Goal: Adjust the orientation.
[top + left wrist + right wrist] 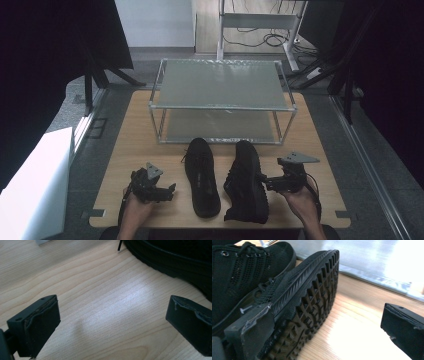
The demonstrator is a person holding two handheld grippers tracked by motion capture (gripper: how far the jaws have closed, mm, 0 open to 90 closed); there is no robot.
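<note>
Black right shoe [246, 181] tipped sideways, right gripper [268, 183] jaws apart beside it

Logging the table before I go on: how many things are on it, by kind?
Black shoes: 2, one upright, one tipped on its side
Metal racks: 1
Grippers: 2, left, right
Total: 5

No readable text, label, brand, number or sign is shown in any view. Raised shapes that may be letters are seen in the tread of the tipped shoe's sole [312, 315] in the right gripper view, but they cannot be made out.
</note>
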